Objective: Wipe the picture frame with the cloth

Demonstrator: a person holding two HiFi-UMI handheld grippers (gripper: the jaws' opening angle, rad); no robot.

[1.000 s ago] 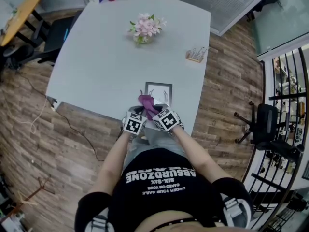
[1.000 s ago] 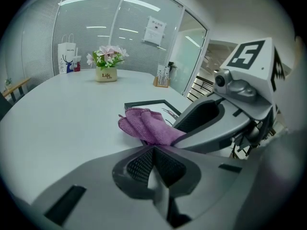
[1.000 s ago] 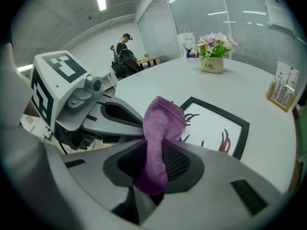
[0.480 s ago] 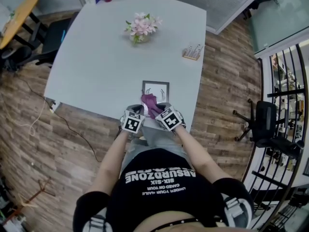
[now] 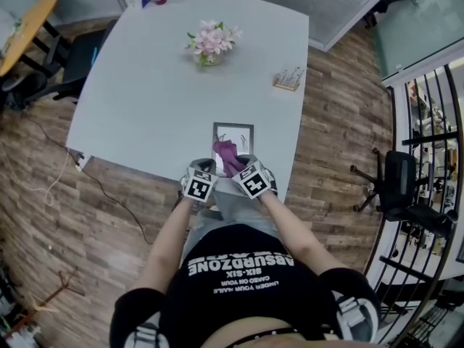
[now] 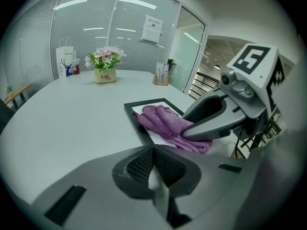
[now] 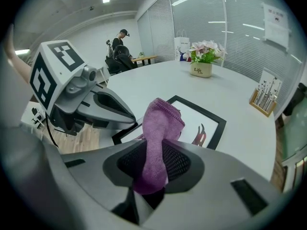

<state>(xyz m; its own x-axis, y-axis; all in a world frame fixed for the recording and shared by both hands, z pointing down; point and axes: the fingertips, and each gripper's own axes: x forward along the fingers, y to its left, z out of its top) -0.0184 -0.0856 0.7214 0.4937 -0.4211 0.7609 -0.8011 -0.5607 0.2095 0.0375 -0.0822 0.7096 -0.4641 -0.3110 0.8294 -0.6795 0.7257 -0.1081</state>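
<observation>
**Right claw pinches purple cloth on the frame**

The picture frame (image 5: 235, 131) lies flat near the front edge of the pale grey table (image 5: 145, 85); its print shows a small red figure. The right gripper (image 7: 149, 181) is clamped on the purple cloth (image 7: 160, 128), whose free end lies bunched on the frame's near half. The left gripper (image 6: 153, 172) sits just beside the frame's near-left corner, jaws pressed together with nothing between them.

Beyond the frame stands a flower pot (image 6: 105, 75) lettered "Life". A white paper bag (image 6: 64, 61) is further off at the table's far corner, and a wooden holder (image 5: 288, 80) sits beyond the frame to the right. A notice (image 6: 152, 28) on the glass wall is too small to read. The person's black shirt (image 5: 239, 267) reads "ABSURDZONE". The floor (image 5: 87, 223) is wood plank, and an office chair (image 5: 395, 187) stands well right of the frame
</observation>
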